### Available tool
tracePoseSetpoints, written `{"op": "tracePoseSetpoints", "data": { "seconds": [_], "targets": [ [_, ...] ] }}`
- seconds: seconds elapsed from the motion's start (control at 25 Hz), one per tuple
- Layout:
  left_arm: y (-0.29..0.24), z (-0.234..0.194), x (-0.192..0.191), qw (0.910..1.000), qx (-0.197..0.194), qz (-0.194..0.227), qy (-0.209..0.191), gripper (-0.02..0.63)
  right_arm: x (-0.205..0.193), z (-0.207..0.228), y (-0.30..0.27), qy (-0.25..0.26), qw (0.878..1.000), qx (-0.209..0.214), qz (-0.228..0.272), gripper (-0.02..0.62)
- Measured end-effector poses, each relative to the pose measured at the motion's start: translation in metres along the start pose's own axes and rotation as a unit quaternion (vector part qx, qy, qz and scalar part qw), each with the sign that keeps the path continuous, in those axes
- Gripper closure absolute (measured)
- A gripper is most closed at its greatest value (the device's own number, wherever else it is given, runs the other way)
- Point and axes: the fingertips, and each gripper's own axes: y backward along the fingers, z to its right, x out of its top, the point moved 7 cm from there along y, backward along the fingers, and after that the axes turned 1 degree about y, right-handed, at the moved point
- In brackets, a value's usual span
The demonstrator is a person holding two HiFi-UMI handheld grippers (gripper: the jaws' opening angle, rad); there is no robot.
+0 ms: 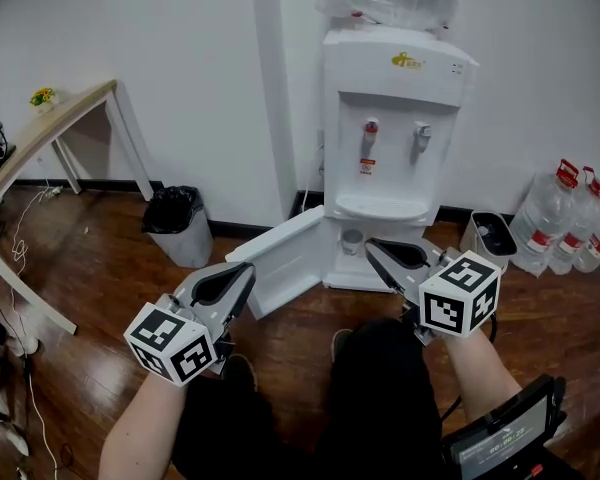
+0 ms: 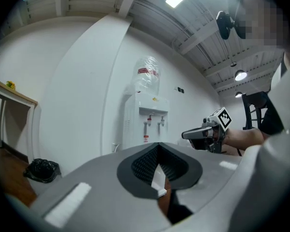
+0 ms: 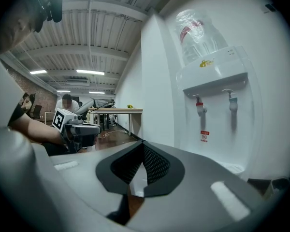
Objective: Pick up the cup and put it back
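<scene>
While the right gripper has its jaws fully together with nothing between them, the left gripper shows only a narrow gap between its jaws, and this gap is also empty. So neither gripper holds anything.

In the head view both grippers hang low in the frame and are pointed at the water dispenser, which stands at the upper middle. Its lower door is swung open to the left. The cup stands upright inside the open lower compartment, just below the drip tray. The tips of the right gripper are near the cup, a little to the right of it in the frame, but they do not touch it. The left gripper is further away, at the lower left, below the open door.

As for the task, I judge that the cup is at its storage place and not in a grip. The pictures alone do not tell if the pick-up is still to come or if the cup is already returned. If it is still to come, the whole lift and return is left.
</scene>
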Motion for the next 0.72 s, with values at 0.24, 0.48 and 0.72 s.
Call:
{"op": "tracePoseSetpoints", "data": {
  "seconds": [0.24,0.48,0.72],
  "targets": [
    [0.000,0.004,0.003,1.0000,-0.003,0.001,0.000,0.477,-0.004,0.001,-0.005,-0.010,1.000,0.006,-0.003,0.594],
    [-0.001,0.011,0.006,0.9999,0.002,0.009,0.013,0.477,-0.006,0.004,-0.002,-0.018,1.000,0.002,0.004,0.594],
    [-0.005,0.025,0.006,0.9996,0.001,0.004,-0.028,0.477,-0.002,0.002,0.005,-0.009,1.000,0.000,0.005,0.594]
  ]
}}
